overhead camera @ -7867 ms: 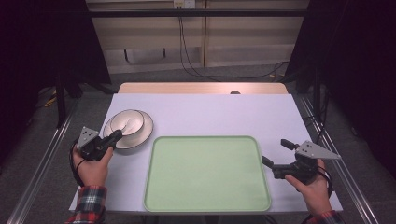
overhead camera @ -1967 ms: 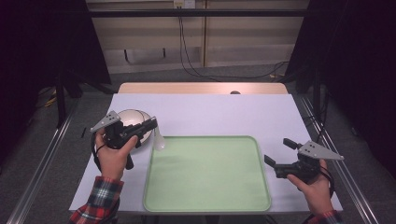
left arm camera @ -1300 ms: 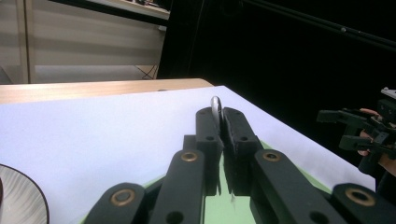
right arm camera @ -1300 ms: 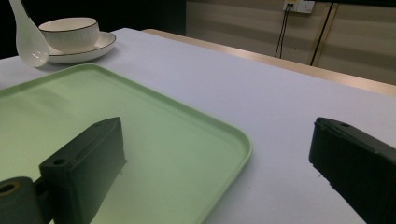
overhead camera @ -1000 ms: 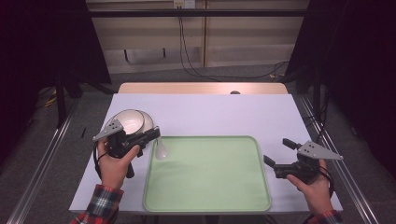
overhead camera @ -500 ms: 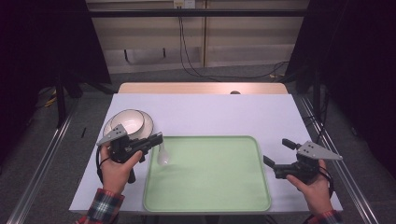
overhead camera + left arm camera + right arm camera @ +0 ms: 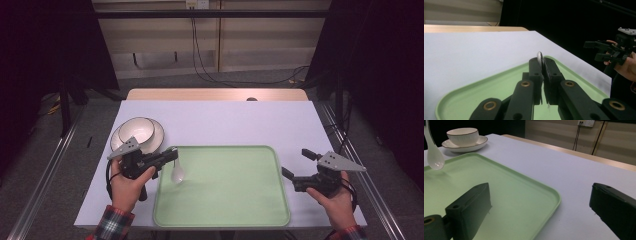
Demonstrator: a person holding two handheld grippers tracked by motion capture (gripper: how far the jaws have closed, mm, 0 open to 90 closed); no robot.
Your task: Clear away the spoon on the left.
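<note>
My left gripper [image 7: 171, 153] is shut on the handle of a white spoon [image 7: 177, 171], whose bowl hangs down over the left edge of the green tray [image 7: 240, 200]. In the left gripper view the spoon's handle [image 7: 539, 57] sticks up between the closed jaws above the tray [image 7: 486, 85]. The spoon's bowl [image 7: 434, 157] hangs at the far left of the right gripper view. A white bowl [image 7: 135, 129] sits on a white plate [image 7: 157, 136] behind the left hand. My right gripper [image 7: 295, 172] stands open beside the tray's right edge, with nothing between its fingers.
The white table [image 7: 225, 120] has a wooden strip [image 7: 215, 94] along its far edge. Metal rails [image 7: 45, 175] run along both sides of the table. Cables hang down the back wall [image 7: 200, 45].
My left gripper picked the spoon from the bowl and carried it right and toward the near side, to the tray's left edge. The right gripper has barely moved.
</note>
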